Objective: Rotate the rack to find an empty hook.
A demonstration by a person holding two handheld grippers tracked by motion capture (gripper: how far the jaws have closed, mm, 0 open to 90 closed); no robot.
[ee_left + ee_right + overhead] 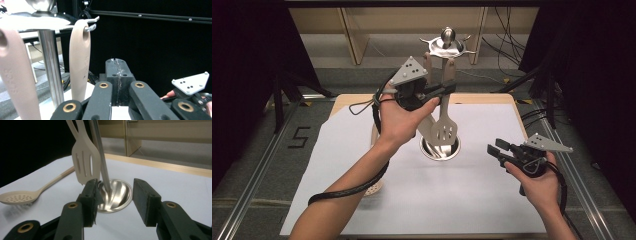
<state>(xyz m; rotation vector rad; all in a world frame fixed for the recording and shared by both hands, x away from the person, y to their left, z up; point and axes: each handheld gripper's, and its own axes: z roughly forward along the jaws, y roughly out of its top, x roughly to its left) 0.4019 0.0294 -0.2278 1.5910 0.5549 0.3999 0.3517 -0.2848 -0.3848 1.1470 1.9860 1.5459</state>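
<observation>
Left hand-held gripper (447, 90) is up near the top of the utensil stand (445, 42), jaws closed flat against each other – in the left gripper view nothing sits between them. High view puts it right against the handle of the slotted spatula (444, 131), which hangs from a hook (93, 19) on the stand's top ring; can't tell if it's actually touching.

Right hand-held gripper (498, 151) hovers near the counter's right edge, jaws wide apart and empty, aimed at the stand's round steel base (117, 195) mid-counter.

Risks from here:
- Closed jaws can nudge the spatula handle sideways – the hook is shallow and open-ended, so it could slip off and drop onto the base or the white sheet.
- A push on the hanging handles likely rocks the stand; the pole is tall on a small base and nothing braces it.
- A swinging spatula could knock the second handle (15, 82) hanging next to it.
- The perforated spoon (20, 196) lies loose near the counter's left edge, partly under the left forearm – the trailing cable (347, 190) could drag it.
</observation>
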